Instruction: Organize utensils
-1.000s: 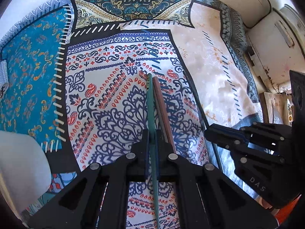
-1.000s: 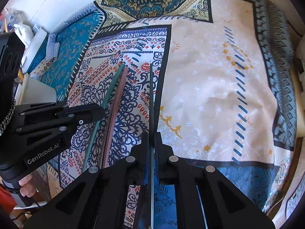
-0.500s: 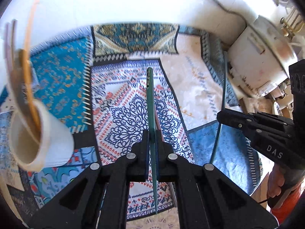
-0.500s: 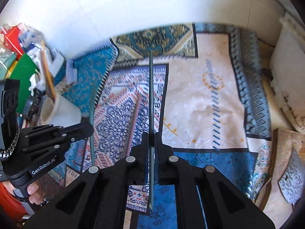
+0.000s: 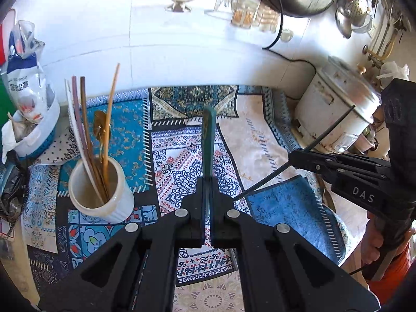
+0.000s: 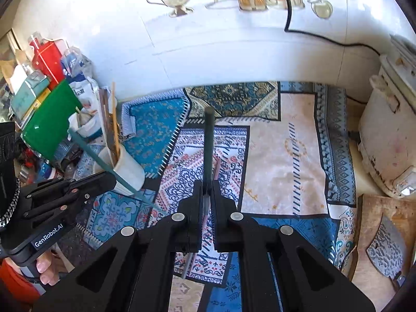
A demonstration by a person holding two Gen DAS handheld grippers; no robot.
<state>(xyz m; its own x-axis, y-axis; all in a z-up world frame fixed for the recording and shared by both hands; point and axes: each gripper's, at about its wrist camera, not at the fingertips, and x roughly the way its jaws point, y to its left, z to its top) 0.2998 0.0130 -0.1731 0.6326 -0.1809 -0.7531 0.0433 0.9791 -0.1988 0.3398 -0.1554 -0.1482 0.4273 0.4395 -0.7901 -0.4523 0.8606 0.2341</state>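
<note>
While both grippers are clamped tight on a chopstick each, the step in hand looks like carrying them to the cup (image 5: 100,189). Left gripper (image 5: 206,182) has a teal chopstick (image 5: 208,140) pinched between its jaws, tip pointing fwd/up over the cloth (image 5: 262,143). Right gripper (image 6: 206,189) is likewise closed on a dark chopstick (image 6: 208,140). Cup sits on the tabletop at the cloth's left edge, w/ several sticks and a gold spoon (image 5: 100,127) already standing in it. One reddish chopstick (image 6: 215,169) seems left on the cloth, below the right gripper.

Next move, I'd guess: swing left gripper over the cup, tip the stick near vertical, lower into the mouth, then let go; right follows. Sticks leaning inside may block entry.

Pose: both grippers tilted downward, well above the cloth, side by side; fingers (image 6: 43,267) wrap the left handle.
</note>
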